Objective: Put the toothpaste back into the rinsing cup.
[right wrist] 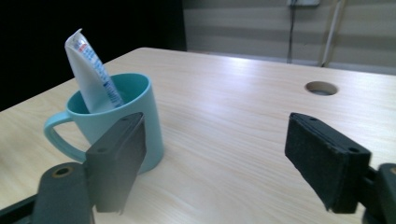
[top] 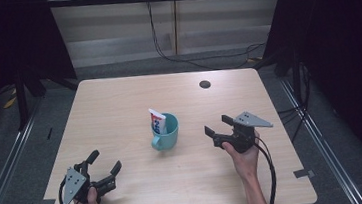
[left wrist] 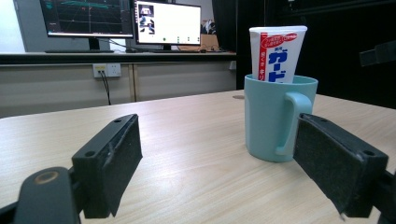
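Left of the open right claw (top: 217,125), mug (top: 166,132), toothpaste tube (top: 156,121) inside.

Teal mug (top: 165,132) upright near table (top: 119,103) centre, handle toward the near edge. White toothpaste tube (top: 156,121), red and blue print, stands inside, leaning against the rim.

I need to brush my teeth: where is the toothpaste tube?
The white toothpaste tube stands in the teal mug near the table's middle in the high view, between the two grippers.

Black claws (top: 221,127), grey triangular plates, trailing black cables
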Motion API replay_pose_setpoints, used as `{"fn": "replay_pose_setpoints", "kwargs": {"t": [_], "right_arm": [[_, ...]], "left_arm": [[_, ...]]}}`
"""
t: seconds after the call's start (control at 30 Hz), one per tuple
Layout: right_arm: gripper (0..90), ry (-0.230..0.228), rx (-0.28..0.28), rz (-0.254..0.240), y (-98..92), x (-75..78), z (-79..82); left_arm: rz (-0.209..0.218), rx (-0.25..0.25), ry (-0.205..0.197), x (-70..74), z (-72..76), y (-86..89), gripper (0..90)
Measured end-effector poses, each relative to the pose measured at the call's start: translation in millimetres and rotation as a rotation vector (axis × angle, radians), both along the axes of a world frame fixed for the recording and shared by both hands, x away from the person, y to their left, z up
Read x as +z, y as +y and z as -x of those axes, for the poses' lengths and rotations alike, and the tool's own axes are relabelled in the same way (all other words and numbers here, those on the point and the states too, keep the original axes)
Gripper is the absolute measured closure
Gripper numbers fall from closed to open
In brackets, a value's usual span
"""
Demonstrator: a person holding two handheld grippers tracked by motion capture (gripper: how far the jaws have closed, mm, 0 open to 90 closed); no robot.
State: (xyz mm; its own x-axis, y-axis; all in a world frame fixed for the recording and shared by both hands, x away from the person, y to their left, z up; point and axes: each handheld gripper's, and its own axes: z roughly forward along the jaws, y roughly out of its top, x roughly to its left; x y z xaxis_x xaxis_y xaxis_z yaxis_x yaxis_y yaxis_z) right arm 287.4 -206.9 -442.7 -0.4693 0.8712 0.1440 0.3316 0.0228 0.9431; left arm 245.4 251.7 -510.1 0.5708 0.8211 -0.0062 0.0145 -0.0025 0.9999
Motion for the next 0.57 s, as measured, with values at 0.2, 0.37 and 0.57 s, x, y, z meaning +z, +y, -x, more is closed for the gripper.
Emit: {"fn": "replay_pose_setpoints", "kwargs": {"t": [0.2, 0.37, 0.57], "right_arm": [[20.6, 0.002, -0.025, -0.018, -13.4, -6.1, 10.4], [20.8, 0.004, -0.043, -0.015, -21.3, -12.2, 18.6], [20.3, -0.003, -0.064, -0.004, -26.5, -18.8, 24.9]], "left_arm": [[0.000, 0.000, 0.001, 0.0, -0.1, 0.1, 15.3], [0.000, 0.000, 0.000, 0.0, -0.1, 0.0, 15.3], [0.000, 0.000, 0.001, 0.0, 0.0, 0.0, 15.3]]}}
